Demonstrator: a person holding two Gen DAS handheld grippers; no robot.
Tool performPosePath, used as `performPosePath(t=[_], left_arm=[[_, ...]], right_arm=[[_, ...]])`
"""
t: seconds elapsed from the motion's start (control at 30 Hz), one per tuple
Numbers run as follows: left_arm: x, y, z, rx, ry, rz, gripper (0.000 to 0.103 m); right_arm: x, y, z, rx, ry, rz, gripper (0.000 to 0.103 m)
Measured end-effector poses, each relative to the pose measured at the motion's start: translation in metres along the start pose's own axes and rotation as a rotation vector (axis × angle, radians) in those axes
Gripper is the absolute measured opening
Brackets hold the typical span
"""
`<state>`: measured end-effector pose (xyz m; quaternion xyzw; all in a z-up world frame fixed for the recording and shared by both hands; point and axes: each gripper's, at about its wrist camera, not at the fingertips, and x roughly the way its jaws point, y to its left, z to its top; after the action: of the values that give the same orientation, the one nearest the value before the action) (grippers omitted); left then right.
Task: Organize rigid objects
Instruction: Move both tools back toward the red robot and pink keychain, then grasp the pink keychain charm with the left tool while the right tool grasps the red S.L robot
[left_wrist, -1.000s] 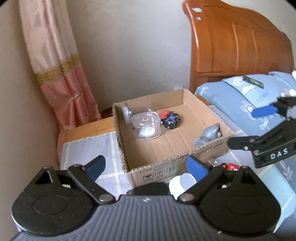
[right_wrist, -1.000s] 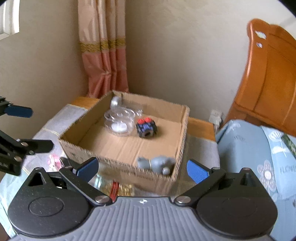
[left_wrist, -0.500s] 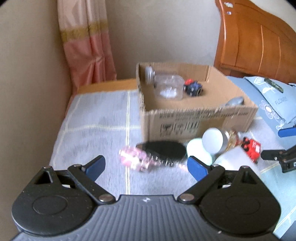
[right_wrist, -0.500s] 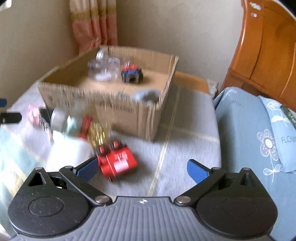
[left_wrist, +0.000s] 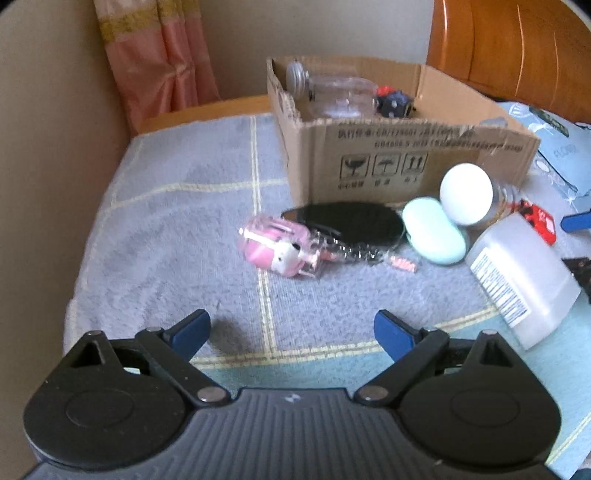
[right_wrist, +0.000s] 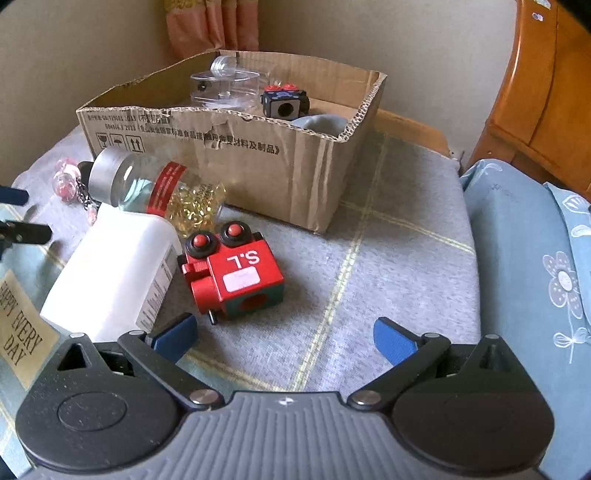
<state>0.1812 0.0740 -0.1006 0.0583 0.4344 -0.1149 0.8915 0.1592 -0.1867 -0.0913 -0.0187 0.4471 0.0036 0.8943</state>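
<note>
A cardboard box (left_wrist: 406, 158) (right_wrist: 258, 162) stands on the grey blanket and holds a clear container (right_wrist: 225, 90), a dark cube (right_wrist: 284, 101) and a grey object (right_wrist: 321, 123). In front of it lie a pink keychain toy (left_wrist: 277, 249), a black oval (left_wrist: 347, 223), a mint soap-shaped case (left_wrist: 432, 230), a jar of yellow capsules (right_wrist: 155, 188), a white bottle (right_wrist: 114, 273) (left_wrist: 521, 280) and a red block toy (right_wrist: 232, 273). My left gripper (left_wrist: 291, 330) is open and empty, short of the pink toy. My right gripper (right_wrist: 284, 338) is open and empty, just short of the red toy.
A wooden headboard (left_wrist: 517, 48) and blue floral pillows (right_wrist: 535, 280) are on the right. A pink curtain (left_wrist: 159, 55) hangs in the back corner. A wall runs along the left. A "happy every day" card (right_wrist: 18, 343) lies at the front left.
Both grippers have pulled back from above the box and dropped low toward the blanket. The loose objects in front of the box now fill the views.
</note>
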Motion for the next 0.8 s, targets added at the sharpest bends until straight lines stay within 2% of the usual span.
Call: performPosePath(t=[0.07, 0.4, 0.6, 0.8], left_arm=[[0.002, 0.002, -0.002, 0.004, 0.000, -0.024, 0.102], [0.010, 0.008, 0.005, 0.114, -0.010, -0.106, 0.103], [0.019, 0.012, 0.016, 0.176, -0.020, -0.156, 0.103], [0.025, 0.019, 0.026, 0.175, -0.020, -0.164, 0.100]], right_arm=[[0.000, -0.001, 0.000, 0.015, -0.009, 0.007, 0.103], [-0.002, -0.002, -0.004, 0.037, -0.064, -0.011, 0.103], [-0.001, -0.002, -0.002, 0.027, -0.057, -0.003, 0.103], [-0.002, -0.002, -0.004, 0.023, -0.067, -0.002, 0.103]])
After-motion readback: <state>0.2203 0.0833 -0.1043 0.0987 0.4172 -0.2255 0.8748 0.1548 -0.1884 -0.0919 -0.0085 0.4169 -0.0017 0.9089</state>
